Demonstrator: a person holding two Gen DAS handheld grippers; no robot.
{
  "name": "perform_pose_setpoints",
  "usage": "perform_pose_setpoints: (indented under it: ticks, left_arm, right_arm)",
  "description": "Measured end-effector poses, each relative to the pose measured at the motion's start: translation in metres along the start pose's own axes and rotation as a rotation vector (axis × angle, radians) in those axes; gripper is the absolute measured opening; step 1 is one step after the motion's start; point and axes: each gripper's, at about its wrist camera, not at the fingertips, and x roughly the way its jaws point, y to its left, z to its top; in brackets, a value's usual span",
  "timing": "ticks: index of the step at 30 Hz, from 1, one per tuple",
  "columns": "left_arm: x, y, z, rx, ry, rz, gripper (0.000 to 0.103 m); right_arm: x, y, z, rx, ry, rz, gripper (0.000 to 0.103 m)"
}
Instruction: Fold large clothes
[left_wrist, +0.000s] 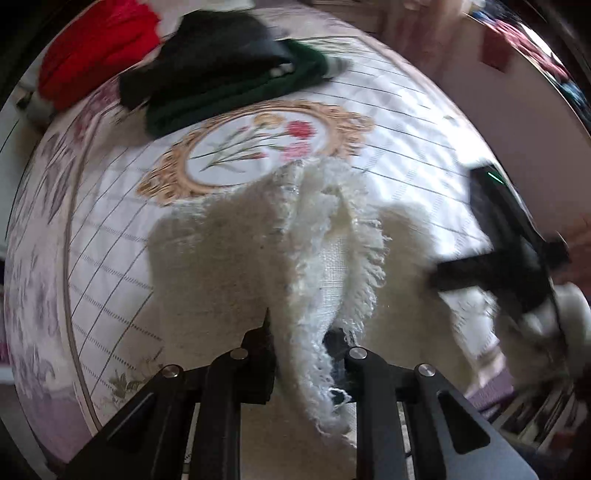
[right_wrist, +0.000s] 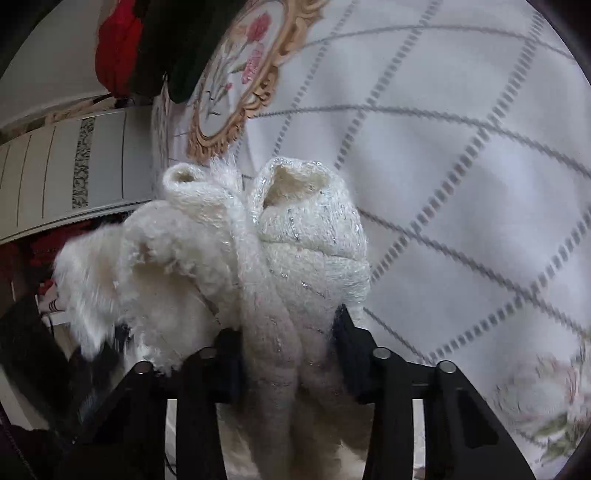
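Both claws clamped on the fluffy white garment (left_wrist: 325, 266) above the bedspread (left_wrist: 110, 229): left gripper (left_wrist: 301, 345) pinching a thin fringe, right gripper (right_wrist: 286, 345) squeezing a fat bunch. Might slip out, being so thin.
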Motion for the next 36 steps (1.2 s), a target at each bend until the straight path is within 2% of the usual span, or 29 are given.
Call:
perform_pose_setpoints:
  ticks: [6, 9, 11, 14, 16, 18, 22, 24, 26, 28, 30, 31, 32, 36]
  left_arm:
    - [0.013, -0.026, 0.013, 0.012, 0.001, -0.040, 0.014]
    - [0.035, -0.025, 0.017, -0.010, 0.013, -0.056, 0.014]
    - [0.055, -0.017, 0.015, -0.035, 0.036, -0.053, 0.014]
    - [0.066, -0.009, 0.015, -0.050, 0.041, -0.064, 0.014]
    - [0.066, -0.011, 0.016, -0.042, 0.034, -0.074, 0.014]
    - [0.066, -0.012, 0.016, -0.036, 0.029, -0.075, 0.014]
    - [0.065, -0.006, 0.013, -0.049, 0.011, -0.102, 0.014]
    - [0.064, -0.004, 0.010, -0.055, -0.005, -0.113, 0.014]
    - [0.063, 0.000, 0.009, -0.069, -0.019, -0.129, 0.014]
    - [0.061, 0.004, 0.006, -0.090, -0.035, -0.154, 0.014]
    - [0.061, 0.010, 0.005, -0.112, -0.048, -0.184, 0.014]
    - [0.062, 0.013, 0.005, -0.121, -0.052, -0.196, 0.014]
    - [0.061, 0.017, 0.003, -0.135, -0.060, -0.218, 0.014]
    - [0.061, 0.022, 0.002, -0.153, -0.074, -0.246, 0.014]
  right_arm:
    - [0.023, 0.026, 0.029, -0.063, 0.061, -0.004, 0.039]
    - [0.039, 0.031, 0.042, -0.094, 0.087, -0.020, 0.039]
    - [0.047, 0.024, 0.054, -0.066, 0.126, -0.008, 0.041]
    - [0.040, 0.018, 0.063, 0.003, 0.166, -0.009, 0.047]
    - [0.026, 0.018, 0.061, 0.014, 0.145, -0.029, 0.052]
    - [0.001, 0.014, 0.055, 0.048, 0.094, -0.036, 0.063]
    - [-0.058, 0.008, 0.032, 0.121, -0.026, -0.029, 0.064]
    - [-0.071, 0.017, 0.024, 0.106, -0.047, -0.013, 0.066]
    - [-0.074, 0.031, 0.022, 0.065, -0.056, 0.008, 0.072]
    - [-0.065, 0.045, 0.028, 0.018, -0.040, 0.038, 0.073]
    - [-0.045, 0.055, 0.036, -0.012, 0.003, 0.030, 0.074]
    - [-0.030, 0.059, 0.042, -0.022, 0.030, 0.033, 0.078]
    - [-0.023, 0.062, 0.045, -0.033, 0.031, 0.016, 0.094]
    - [0.010, 0.074, 0.060, -0.082, 0.093, -0.058, 0.094]
